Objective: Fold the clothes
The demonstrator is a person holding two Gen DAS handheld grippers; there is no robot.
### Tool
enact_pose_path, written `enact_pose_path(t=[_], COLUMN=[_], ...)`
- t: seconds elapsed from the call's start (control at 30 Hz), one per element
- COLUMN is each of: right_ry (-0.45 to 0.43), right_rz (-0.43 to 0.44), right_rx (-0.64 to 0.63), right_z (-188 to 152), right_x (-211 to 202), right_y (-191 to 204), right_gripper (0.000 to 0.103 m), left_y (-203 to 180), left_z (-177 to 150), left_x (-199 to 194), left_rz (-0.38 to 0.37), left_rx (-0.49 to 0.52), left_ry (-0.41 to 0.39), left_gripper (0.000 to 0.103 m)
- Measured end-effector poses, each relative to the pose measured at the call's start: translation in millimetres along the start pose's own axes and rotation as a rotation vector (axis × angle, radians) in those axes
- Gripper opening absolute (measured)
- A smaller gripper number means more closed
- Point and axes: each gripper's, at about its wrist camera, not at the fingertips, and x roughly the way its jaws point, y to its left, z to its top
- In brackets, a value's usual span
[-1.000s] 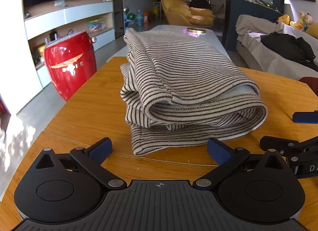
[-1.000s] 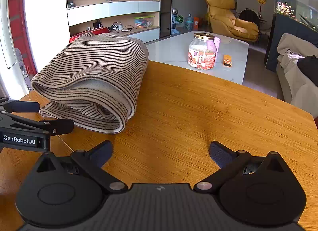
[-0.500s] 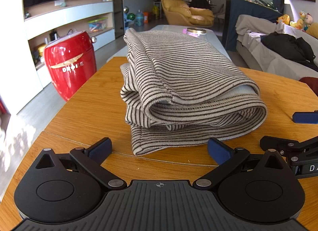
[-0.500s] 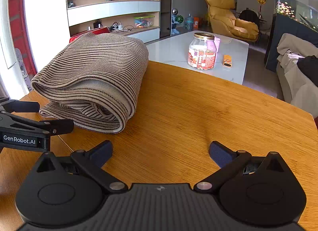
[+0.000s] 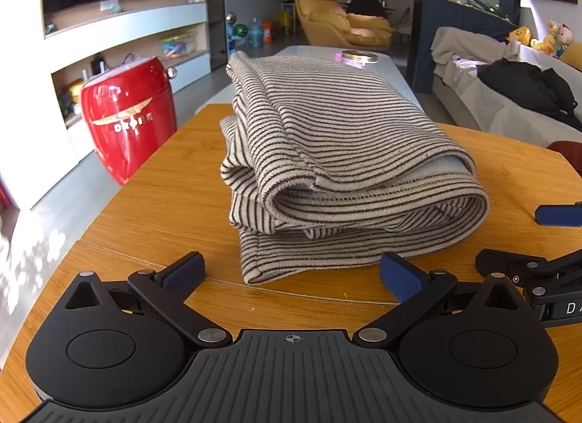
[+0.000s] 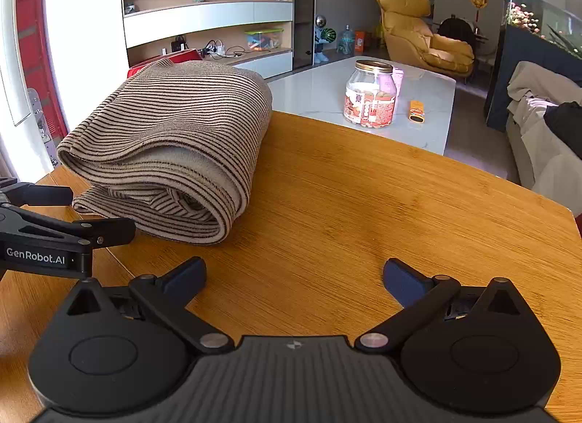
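a red barrel-like stool (image 5: 128, 118) stands far left of the tongs; ahead, a labelled jar (image 6: 370, 99) and orange packet, perhaps a lighter (image 6: 417, 112), sit on the white table (image 6: 327, 93).

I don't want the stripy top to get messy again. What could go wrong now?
The striped garment is a thick, rounded bundle, so its top layer might spring open. The left gripper sits open right at its near hem; pushing forward could rumple it. Its far end lies near the wooden table edge and could slide off.
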Motion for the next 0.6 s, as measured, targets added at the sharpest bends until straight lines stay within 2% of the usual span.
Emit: enact_pose_path(t=[0.6], right_ry=[0.000], right_rz=[0.000], right_rx=[-0.001], right_z=[-0.4], right_x=[0.2], right_y=[-0.8], right_gripper=[0.103], left_y=[-1.1], left_z=[0.1], left_x=[-0.5], left_rz=[0.001], left_rx=[0.001], left_ry=[0.000], left_gripper=[0.103])
